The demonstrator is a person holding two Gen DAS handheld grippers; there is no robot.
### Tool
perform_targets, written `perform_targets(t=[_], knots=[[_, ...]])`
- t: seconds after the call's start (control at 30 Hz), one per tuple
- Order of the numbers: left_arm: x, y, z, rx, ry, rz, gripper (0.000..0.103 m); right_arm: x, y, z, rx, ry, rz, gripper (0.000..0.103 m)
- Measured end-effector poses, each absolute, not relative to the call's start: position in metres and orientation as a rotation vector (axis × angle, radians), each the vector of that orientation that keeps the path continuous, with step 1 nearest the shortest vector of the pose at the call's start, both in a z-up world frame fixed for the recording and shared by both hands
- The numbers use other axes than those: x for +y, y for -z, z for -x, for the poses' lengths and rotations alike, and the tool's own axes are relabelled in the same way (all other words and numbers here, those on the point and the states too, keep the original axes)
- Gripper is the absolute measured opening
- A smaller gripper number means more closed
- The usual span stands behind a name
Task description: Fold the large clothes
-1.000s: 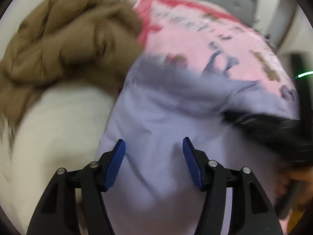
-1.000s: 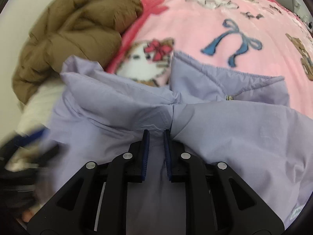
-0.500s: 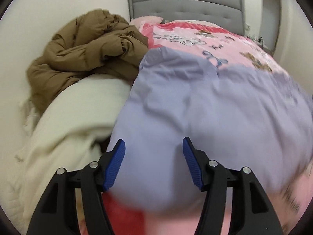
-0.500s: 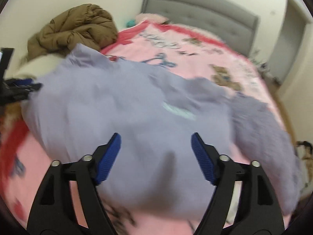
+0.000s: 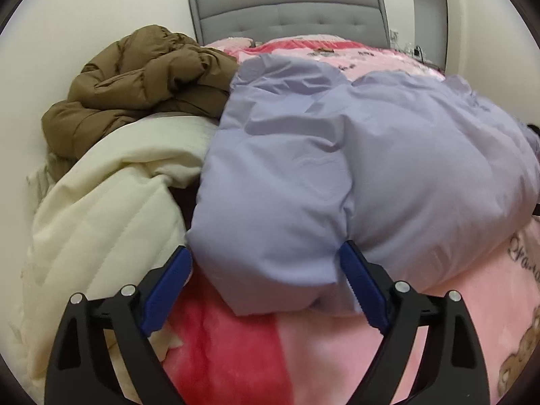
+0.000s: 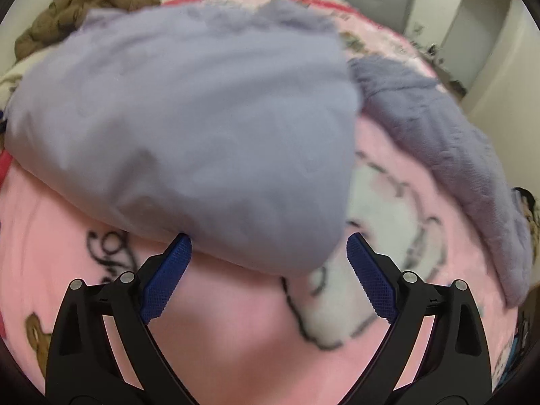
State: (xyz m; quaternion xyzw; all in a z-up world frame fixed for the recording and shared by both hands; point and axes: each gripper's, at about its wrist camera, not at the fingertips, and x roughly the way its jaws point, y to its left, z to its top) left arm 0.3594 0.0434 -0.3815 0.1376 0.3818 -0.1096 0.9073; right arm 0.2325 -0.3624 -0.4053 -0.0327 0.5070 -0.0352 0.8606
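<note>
From the left: the left gripper (image 5: pixel 263 287) has its jaws just sprung wide, and the near-left corner of the lilac jacket (image 5: pixel 354 168) bulges between them, unpinched. The jacket lies bunched on the pink blanket (image 5: pixel 337 354), its length running crosswise beyond both grippers. On the right, the right gripper (image 6: pixel 268 276) has jaws freshly spread too, straddling the near-right edge, gripping nothing.

The left wrist camera looks down along its fingers from the bed's foot toward the grey headboard (image 5: pixel 287 10), close above the lilac jacket (image 5: pixel 354 168). The right wrist camera tilts more steeply, nearer the pink blanket (image 6: pixel 219 320). Both views share jacket, blanket, headboard and the brown coat (image 5: pixel 135 84).
</note>
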Motion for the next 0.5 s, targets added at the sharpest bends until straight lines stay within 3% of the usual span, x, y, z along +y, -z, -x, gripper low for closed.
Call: perform_targets(t=[0.03, 0.1, 0.17, 0.2, 0.27, 0.37, 0.5], knots=[[0.041, 0.383, -0.361, 0.790, 0.227, -0.297, 0.089, -0.363, 0.410, -0.236, 1.079, 0.061, 0.062, 0.081], [0.038, 0.386, -0.363, 0.792, 0.219, -0.311, 0.090, -0.363, 0.417, -0.243, 1.113, 0.062, 0.051, 0.047], [0.038, 0.389, -0.364, 0.804, 0.216, -0.307, 0.089, -0.370, 0.410, -0.245, 1.105, 0.043, -0.037, 0.029], [0.037, 0.390, -0.364, 0.816, 0.215, -0.301, 0.083, -0.372, 0.406, -0.246, 1.104, 0.048, -0.059, 0.025], [0.028, 0.389, -0.362, 0.857, 0.238, -0.283, 0.051, -0.369, 0.396, -0.248, 1.099, 0.071, -0.031, 0.021], [0.003, 0.382, -0.353, 0.883, 0.228, -0.328, 0.026, -0.368, 0.379, -0.254, 1.098, 0.161, 0.064, 0.018], [-0.004, 0.358, -0.345, 0.919, 0.255, -0.129, 0.016, -0.400, 0.365, -0.264, 1.086, 0.256, -0.015, 0.016]])
